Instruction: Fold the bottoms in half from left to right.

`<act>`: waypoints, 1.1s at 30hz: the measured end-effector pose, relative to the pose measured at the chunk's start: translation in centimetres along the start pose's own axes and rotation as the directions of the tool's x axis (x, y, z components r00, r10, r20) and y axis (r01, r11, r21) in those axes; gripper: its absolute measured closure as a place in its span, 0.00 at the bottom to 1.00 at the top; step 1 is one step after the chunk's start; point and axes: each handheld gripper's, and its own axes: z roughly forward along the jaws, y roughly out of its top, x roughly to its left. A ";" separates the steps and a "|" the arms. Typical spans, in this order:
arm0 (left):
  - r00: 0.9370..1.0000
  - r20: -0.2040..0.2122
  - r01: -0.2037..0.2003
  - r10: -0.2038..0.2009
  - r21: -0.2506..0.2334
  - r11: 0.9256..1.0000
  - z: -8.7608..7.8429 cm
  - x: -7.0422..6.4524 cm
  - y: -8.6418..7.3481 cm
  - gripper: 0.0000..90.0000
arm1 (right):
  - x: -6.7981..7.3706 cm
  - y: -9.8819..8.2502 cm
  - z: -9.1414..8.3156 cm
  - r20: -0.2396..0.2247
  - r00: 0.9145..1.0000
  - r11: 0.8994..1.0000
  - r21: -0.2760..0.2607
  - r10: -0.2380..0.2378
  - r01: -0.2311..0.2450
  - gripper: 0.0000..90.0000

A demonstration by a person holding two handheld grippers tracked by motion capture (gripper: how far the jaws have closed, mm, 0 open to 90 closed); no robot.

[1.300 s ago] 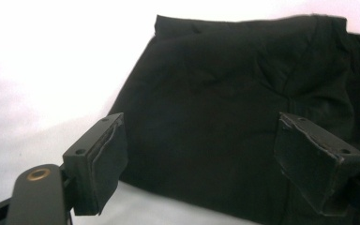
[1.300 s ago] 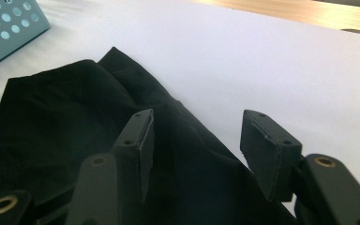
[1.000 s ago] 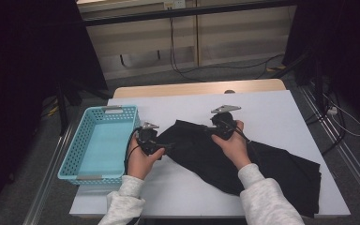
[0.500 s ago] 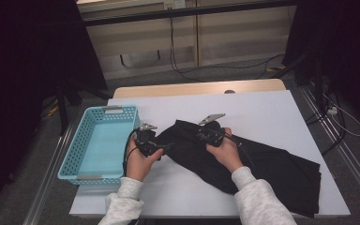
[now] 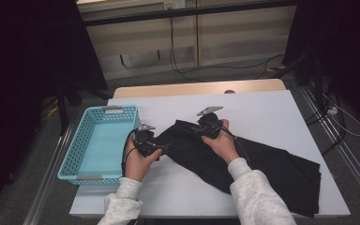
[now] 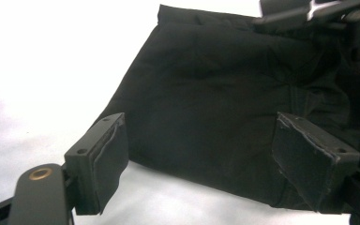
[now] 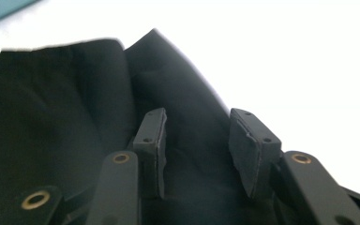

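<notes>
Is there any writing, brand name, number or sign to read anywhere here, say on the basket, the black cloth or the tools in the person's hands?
None can be read.
Light blue perforated plastic basket: two pale tabs on its rims, too small to tell any print.
Black fabric garment: no label or print shows.
Left hand-held gripper and right hand-held gripper: no markings on the jaws.

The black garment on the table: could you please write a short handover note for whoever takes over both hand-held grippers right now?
Left hand-held gripper: jaws wide open over the near edge of the black garment, gripping nothing.
Right hand-held gripper: jaws have just been opening, parted above the cloth's upper end, pads not pressing it.
Garment lies flat and diagonal on the white table; blue basket stands empty at left.
Done: nothing gripped or folded. Left: grasp the cloth, handle it.
</notes>
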 end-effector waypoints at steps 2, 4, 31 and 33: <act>1.000 0.000 -0.003 0.003 0.002 1.000 0.0 0.0 0.0 0.22 | 0.4 -0.3 0.8 0.013 0.999 0.999 0.025 -0.035 0.035 0.63; 1.000 0.001 0.002 -0.002 -0.001 1.000 0.0 0.0 0.0 0.22 | 0.5 -0.4 1.2 0.015 0.999 0.999 0.007 -0.032 0.032 0.66; 0.988 -0.157 -0.006 -0.005 -0.068 0.998 1.5 1.9 0.0 0.41 | -0.7 0.4 -1.6 -0.051 0.999 0.997 -0.073 -0.006 0.002 0.97; 0.988 -0.153 -0.019 0.010 -0.055 0.998 1.7 1.7 0.1 0.41 | -0.7 0.3 -1.7 -0.053 0.999 0.998 -0.068 -0.009 0.005 0.97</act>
